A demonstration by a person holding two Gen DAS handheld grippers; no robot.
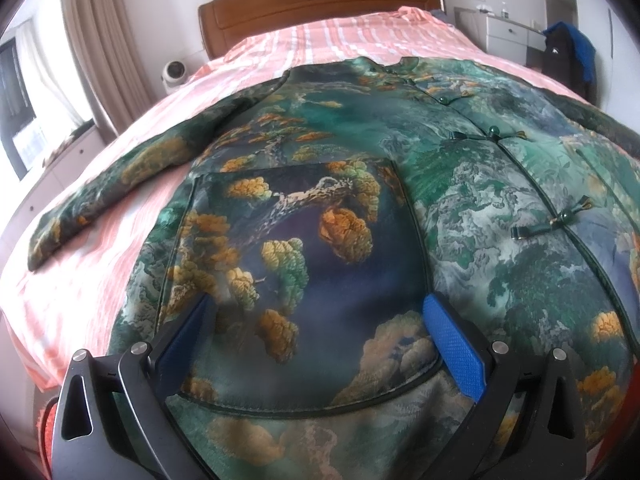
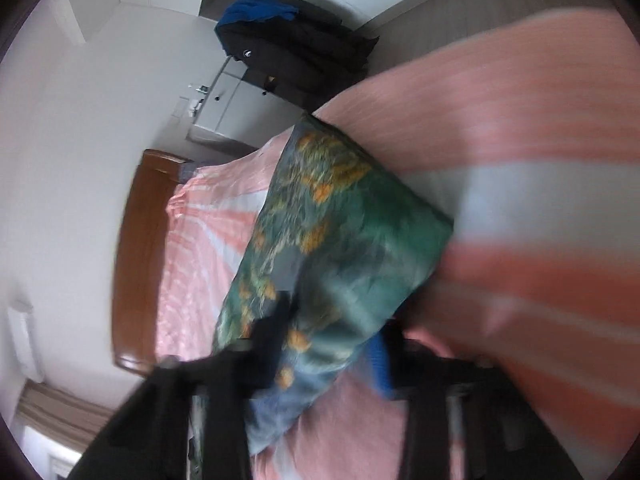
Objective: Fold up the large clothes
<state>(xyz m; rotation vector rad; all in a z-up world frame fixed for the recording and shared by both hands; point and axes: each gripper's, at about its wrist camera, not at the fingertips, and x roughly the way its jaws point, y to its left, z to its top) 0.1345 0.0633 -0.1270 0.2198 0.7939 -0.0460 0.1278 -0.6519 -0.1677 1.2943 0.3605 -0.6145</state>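
Note:
A large green and blue jacket (image 1: 360,168) with a pine and cloud print lies spread front-up on the bed, its left sleeve (image 1: 120,188) stretched out to the side. My left gripper (image 1: 320,320) is open just above the jacket's patch pocket near the hem, its blue-padded fingers (image 1: 452,344) wide apart and empty. In the blurred, tilted right wrist view my right gripper (image 2: 324,344) is shut on a sleeve of the same jacket (image 2: 340,232) and holds it lifted off the bed.
The bed has a pink and white striped sheet (image 1: 100,288) and a wooden headboard (image 1: 316,8). Dark and blue clothes hang on a stand (image 1: 568,56) by a white cabinet (image 1: 504,36). A window with curtains (image 1: 92,40) is at the left.

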